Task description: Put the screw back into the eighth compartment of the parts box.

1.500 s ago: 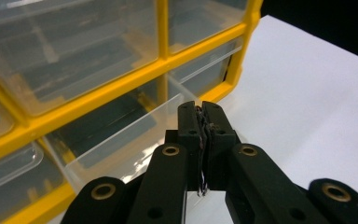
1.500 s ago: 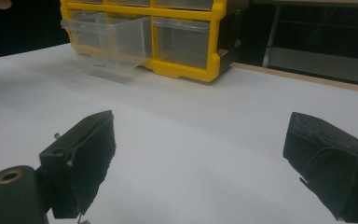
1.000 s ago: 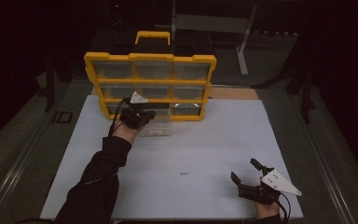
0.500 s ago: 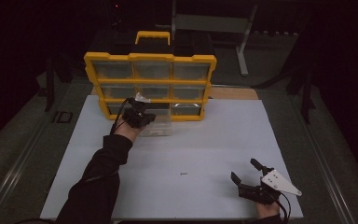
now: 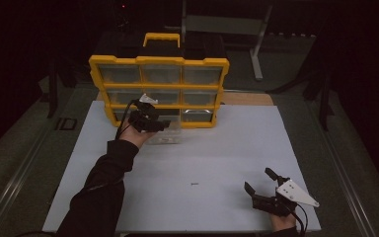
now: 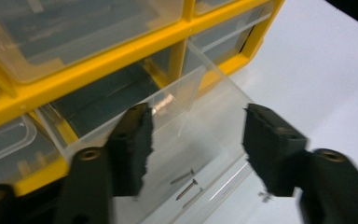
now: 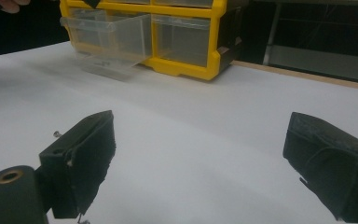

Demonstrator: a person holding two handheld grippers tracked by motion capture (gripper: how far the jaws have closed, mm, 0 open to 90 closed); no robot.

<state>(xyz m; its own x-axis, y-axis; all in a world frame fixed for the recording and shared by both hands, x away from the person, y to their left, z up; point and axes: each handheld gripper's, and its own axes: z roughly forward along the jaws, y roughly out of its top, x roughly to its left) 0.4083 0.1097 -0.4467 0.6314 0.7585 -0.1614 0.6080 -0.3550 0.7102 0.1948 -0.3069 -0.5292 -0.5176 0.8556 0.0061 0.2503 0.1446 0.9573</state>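
While hovering over the pulled-out clear drawer (image 6: 186, 154) of the yellow organizer (image 5: 160, 89), left gripper (image 6: 196, 149) with jaws just spread apart, nothing between them. 2 or 3 screws (image 6: 186, 183) lying on the drawer floor. Best to back off straight (no snagging the thin front wall), then push the drawer home squarely. Right gripper (image 7: 200, 163) low over the white table (image 5: 217, 153), jaws wide and empty, 1 stray screw (image 5: 194, 184) nearby to collect.

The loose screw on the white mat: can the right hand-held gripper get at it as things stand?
Probably yes. The screw lies alone on the bare white mat, and the right hand-held gripper rests nearby with its jaws open and nothing between.
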